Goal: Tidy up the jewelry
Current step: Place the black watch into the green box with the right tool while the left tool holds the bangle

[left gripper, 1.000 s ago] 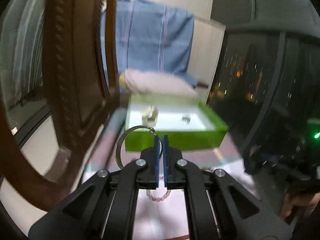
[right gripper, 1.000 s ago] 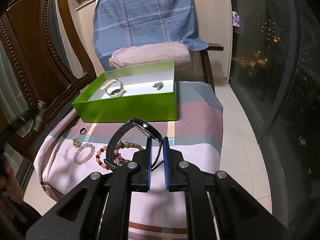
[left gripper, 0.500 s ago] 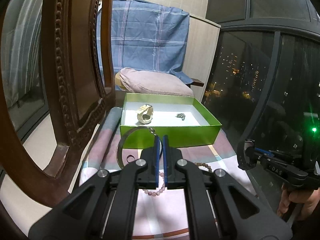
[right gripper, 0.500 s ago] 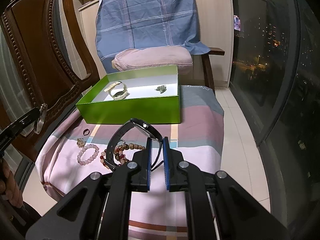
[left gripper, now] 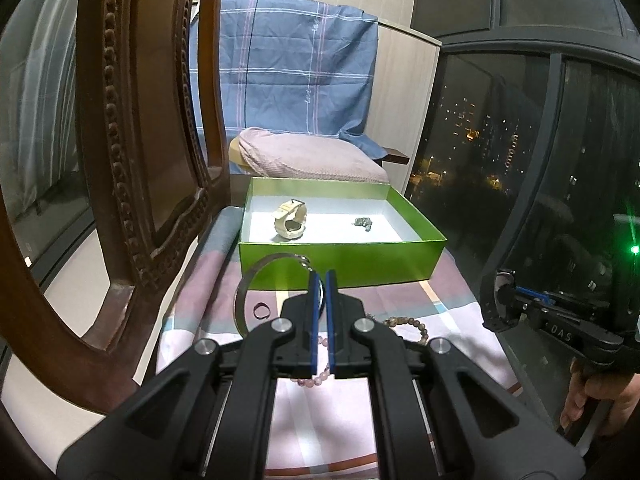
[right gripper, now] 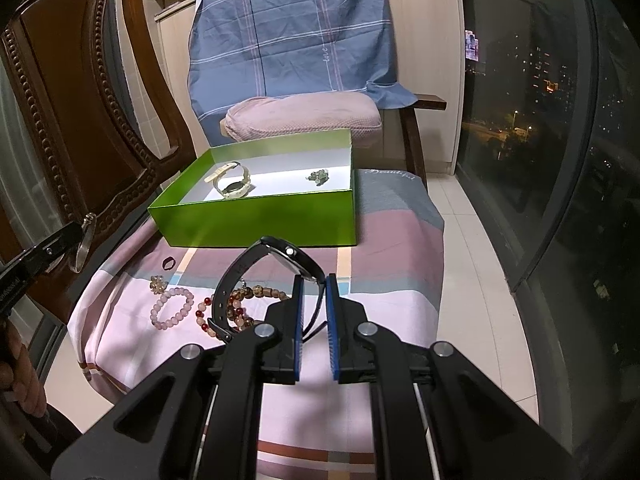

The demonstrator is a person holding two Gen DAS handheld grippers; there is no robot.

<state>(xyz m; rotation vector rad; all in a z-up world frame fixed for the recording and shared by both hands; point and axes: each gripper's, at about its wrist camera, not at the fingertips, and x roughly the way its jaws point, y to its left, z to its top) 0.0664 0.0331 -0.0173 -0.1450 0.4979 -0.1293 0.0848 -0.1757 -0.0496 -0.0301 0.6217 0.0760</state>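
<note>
The left gripper (left gripper: 320, 280) clamps a thin silver metal bangle (left gripper: 256, 276), the right gripper (right gripper: 311, 284) a black-strapped wristwatch (right gripper: 276, 256), both lifted, probably bound for the green cardboard box (right gripper: 260, 220).

The right gripper (right gripper: 311, 280) holds a black watch (right gripper: 256, 280) pinched between its jaws, above the striped cloth (right gripper: 384, 248). Ahead, a green box (right gripper: 260, 216) contains a cream watch (right gripper: 234, 182) and a small dark trinket (right gripper: 318, 176). Bead bracelets (right gripper: 172, 308) and a dark ring (right gripper: 169, 263) lie on the cloth, and the left gripper (right gripper: 78, 240) holds a silver bangle (right gripper: 84, 246) at the left edge.

Silver bangle (left gripper: 256, 280) and black watch (right gripper: 256, 276) held above loose bracelets (right gripper: 208, 312).
</note>
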